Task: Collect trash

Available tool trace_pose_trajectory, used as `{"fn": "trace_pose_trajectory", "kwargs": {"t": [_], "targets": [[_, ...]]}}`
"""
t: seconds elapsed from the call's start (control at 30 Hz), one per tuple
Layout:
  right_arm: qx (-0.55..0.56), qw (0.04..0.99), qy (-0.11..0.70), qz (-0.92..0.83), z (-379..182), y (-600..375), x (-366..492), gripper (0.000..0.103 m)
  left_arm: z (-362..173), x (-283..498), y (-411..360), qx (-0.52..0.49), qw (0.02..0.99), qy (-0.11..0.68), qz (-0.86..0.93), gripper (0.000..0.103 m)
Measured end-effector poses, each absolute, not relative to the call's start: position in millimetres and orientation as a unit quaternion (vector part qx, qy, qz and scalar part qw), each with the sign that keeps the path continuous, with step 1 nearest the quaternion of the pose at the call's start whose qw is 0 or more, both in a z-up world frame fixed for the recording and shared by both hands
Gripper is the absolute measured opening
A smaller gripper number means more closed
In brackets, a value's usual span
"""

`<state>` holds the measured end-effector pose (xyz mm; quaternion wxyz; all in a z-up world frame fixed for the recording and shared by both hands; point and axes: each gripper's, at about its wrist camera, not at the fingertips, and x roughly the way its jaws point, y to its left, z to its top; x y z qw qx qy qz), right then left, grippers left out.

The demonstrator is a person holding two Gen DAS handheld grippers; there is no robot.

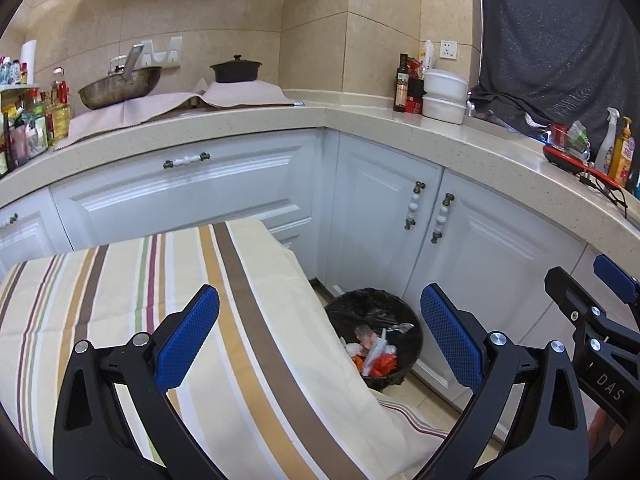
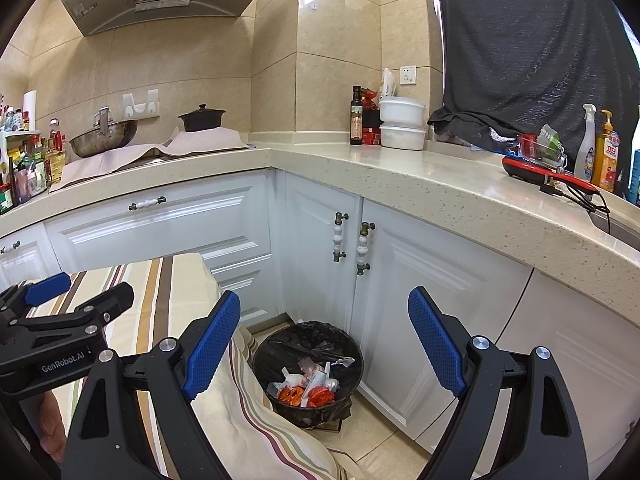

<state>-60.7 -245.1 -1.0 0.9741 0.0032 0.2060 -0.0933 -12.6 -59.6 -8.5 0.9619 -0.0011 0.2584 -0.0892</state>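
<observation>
The round black trash bin lined with a black plastic bag (image 2: 308, 372) stands on the tiled floor in the corner of the white kitchen cabinets (image 2: 168, 224). Seen from the right wrist camera, it sits near 6 o'clock, low in the middle of the picture, between the two blue pads. Inside it there are already crumpled white wrappers and orange-red packets (image 2: 308, 390), so I judge that some trash was collected into the bin. It is not full; the upper part of the bag is empty.

The right gripper (image 2: 324, 348) has its jaws spread wide and nothing is between them. The left gripper (image 1: 320, 340) is the same: its jaws are wide apart and empty. In the left wrist view the bin (image 1: 374, 336) lies near 5 o'clock, partly covered by the edge of the cream cloth with brown, gold and green stripes (image 1: 132, 292), which drapes over a table at 8 o'clock.

On the striped cloth I see no loose trash in these pictures. The beige speckled stone countertop (image 2: 400, 176) at 1 to 3 o'clock carries bottles, white lidded bowls (image 2: 402, 122) and a crumpled greenish package (image 2: 550, 140) near the red object at 2 o'clock; whether that package is trash I cannot tell.

My judgement: either the collecting is nearly finished, or what is left is the bag itself, to be gathered and lifted out of the bin.
</observation>
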Motion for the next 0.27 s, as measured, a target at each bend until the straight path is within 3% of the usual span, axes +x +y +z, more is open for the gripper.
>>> {"fn": "trace_pose_trajectory", "kwargs": {"t": [0.27], "targets": [[-0.005, 0.974, 0.218, -0.063, -11, -235, -39, 0.084, -19, 7, -32, -0.004, 0.962, 0.270, -0.035, 0.098]]}}
